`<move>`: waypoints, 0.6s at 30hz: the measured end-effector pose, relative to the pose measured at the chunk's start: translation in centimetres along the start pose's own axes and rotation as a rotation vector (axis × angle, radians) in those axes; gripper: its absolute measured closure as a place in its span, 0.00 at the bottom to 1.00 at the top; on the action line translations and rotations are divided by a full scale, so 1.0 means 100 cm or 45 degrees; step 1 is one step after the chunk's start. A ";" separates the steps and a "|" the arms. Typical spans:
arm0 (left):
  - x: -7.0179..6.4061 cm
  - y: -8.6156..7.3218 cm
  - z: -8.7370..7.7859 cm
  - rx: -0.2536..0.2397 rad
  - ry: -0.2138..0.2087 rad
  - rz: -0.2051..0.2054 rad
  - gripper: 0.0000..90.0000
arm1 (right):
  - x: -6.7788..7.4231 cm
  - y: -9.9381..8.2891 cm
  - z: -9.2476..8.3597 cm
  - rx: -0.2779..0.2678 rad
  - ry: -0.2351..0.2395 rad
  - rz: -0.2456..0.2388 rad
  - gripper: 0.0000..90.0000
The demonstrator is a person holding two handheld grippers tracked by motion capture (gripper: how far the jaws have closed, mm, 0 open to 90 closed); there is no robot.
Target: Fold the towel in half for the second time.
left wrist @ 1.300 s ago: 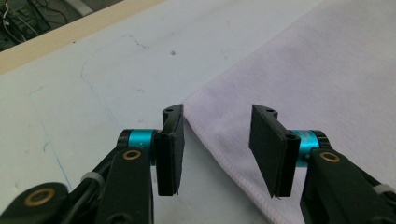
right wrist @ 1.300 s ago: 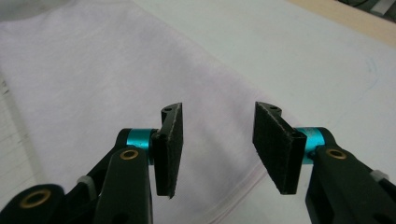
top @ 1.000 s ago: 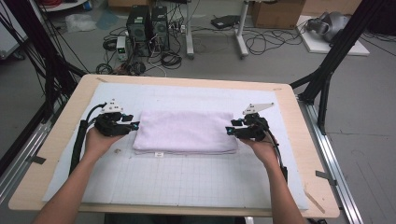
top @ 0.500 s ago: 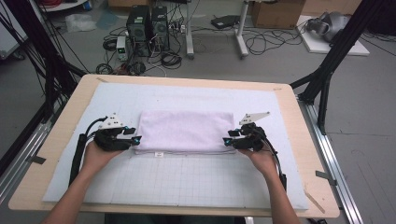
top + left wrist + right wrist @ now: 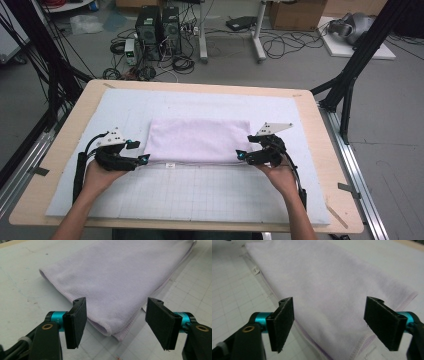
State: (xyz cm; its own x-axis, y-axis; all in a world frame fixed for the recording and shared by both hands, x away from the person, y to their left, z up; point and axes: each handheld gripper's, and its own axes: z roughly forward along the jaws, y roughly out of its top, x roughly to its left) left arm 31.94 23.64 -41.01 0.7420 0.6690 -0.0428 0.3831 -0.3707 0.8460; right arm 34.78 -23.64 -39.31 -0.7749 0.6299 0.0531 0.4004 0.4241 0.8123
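Cables, computer towers and black frame legs crowd the grey floor behind a light wooden table [image 5: 65, 150], which carries a pale grey gridded mat [image 5: 200, 195]. Seen from the high view, a folded pale lilac terry towel [image 5: 200, 140] lies flat on the middle of that mat, its long edges running across the table. At the towel's near left corner sits the left gripper [image 5: 141, 159], held in the person's left hand [image 5: 100, 175]; at the near right corner sits the right gripper [image 5: 241, 156], held in the right hand [image 5: 280, 175]. Both point inward at the towel's ends.

Looking along the left gripper [image 5: 116, 322], its two black padded jaws stand wide apart, having just been opening, and the folded corner of the towel [image 5: 120, 285] lies on the mat between and just beyond them, with neither pad pressing on it.

Looking along the right gripper [image 5: 334, 325], its jaws have likewise just been opening and stand wide. The towel's [image 5: 324, 282] stitched edge and corner lie between the pads, loose on the mat. A small white label [image 5: 256, 270] sticks out from the towel's edge farther off.
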 end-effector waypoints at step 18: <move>-0.010 -0.007 -0.019 -0.004 0.041 -0.004 0.18 | 0.015 -0.034 -0.023 -0.122 -0.039 0.069 0.13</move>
State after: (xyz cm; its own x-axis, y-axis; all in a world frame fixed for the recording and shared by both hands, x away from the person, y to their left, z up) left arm 29.91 24.48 -40.59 0.7226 0.6907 -0.0281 0.3834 -0.3667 0.8476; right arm 31.17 -25.66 -40.61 -0.7374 0.6705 0.0818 0.3916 0.3257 0.8605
